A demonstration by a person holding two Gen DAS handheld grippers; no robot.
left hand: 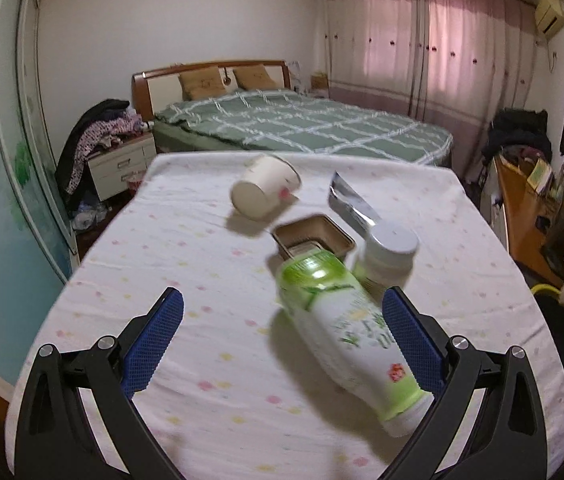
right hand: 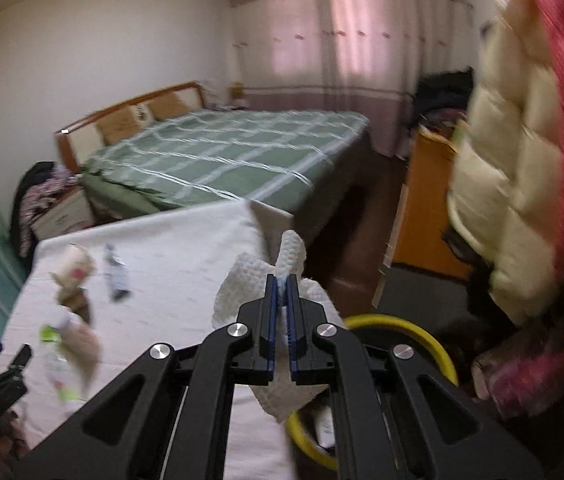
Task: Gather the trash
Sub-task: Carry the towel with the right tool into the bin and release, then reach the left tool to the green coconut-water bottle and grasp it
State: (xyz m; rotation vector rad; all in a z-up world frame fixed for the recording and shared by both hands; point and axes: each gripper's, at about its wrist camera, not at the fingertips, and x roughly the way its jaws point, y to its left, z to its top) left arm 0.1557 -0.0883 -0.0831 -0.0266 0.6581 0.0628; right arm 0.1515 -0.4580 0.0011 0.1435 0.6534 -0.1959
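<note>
The right gripper (right hand: 281, 280), at lower centre of its own view, was pinching a crumpled white paper towel (right hand: 242, 284) between pressed-together jaws, and the towel hung above the edge of the cloth-covered table (right hand: 170, 240), just short of the yellow-rimmed trash bin (right hand: 413, 330) at lower right of that frame. Only a thin fold seemed caught between the pads, so the likeliest slip, judging from the blur in the picture, was the towel shaking loose and falling to the floor or back onto the table rather than into the bin; its loose flaps could also drape over the rim instead of dropping in. The towel's long axis ran roughly up and down the frame, one tail pointing upward past the fingertips and the wider part hanging below them. The left gripper (left hand: 282, 312), at the bottom of its view, stood spread wide and held nothing, with the green-and-white plastic bottle (left hand: 345, 328) lying on its side just beside the right-hand pad (left hand: 409, 332). That bottle's long axis ran diagonally, its green end toward frame centre and its pale end toward lower right. Being round, it could roll off the table if nudged. Behind it lay a brown paper tray (left hand: 313, 238), a white-lidded jar (left hand: 389, 254), a silver wrapper (left hand: 351, 204) and a tipped paper cup (left hand: 264, 190).
</note>
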